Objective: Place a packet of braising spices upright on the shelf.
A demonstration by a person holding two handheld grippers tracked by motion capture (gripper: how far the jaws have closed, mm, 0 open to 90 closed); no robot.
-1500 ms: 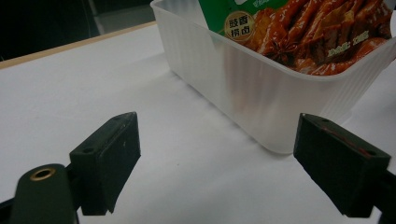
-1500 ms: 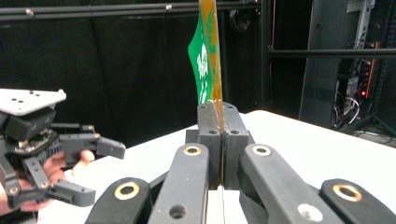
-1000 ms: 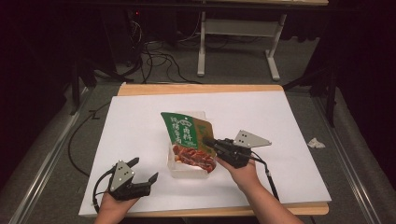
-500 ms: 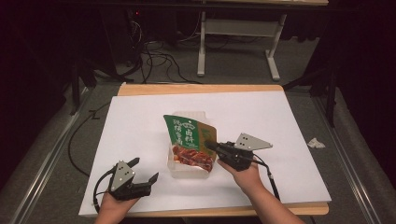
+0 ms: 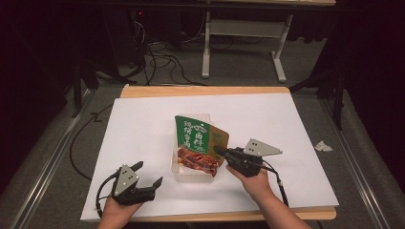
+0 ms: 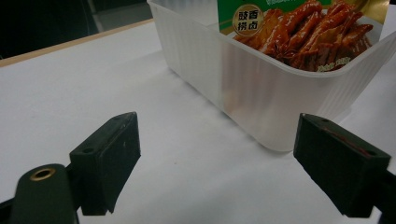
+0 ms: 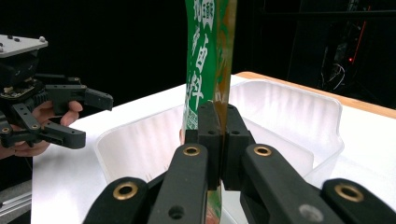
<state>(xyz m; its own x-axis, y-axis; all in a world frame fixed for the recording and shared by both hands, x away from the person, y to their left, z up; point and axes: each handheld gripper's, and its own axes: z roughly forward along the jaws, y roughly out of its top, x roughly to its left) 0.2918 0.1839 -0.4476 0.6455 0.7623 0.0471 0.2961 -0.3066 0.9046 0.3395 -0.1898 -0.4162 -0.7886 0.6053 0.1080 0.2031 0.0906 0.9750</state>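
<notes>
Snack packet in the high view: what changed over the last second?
Little. The right claw, shut on the snack packet, shifted it slightly to the right over the clear plastic tub, with the packet's top edge swinging a bit. No grasp or release happened. The left claw stayed open at the near left of the white table cover, and the tub stayed in place.

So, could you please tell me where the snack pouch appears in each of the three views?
High view: the pouch stands in the tub at table centre, pinched by the right gripper.
Left gripper view: top right, its lower printed part behind the tub wall.
Right gripper view: centre, edge-on, rising from the shut jaws.
Shared landmark: the translucent tub.
</notes>
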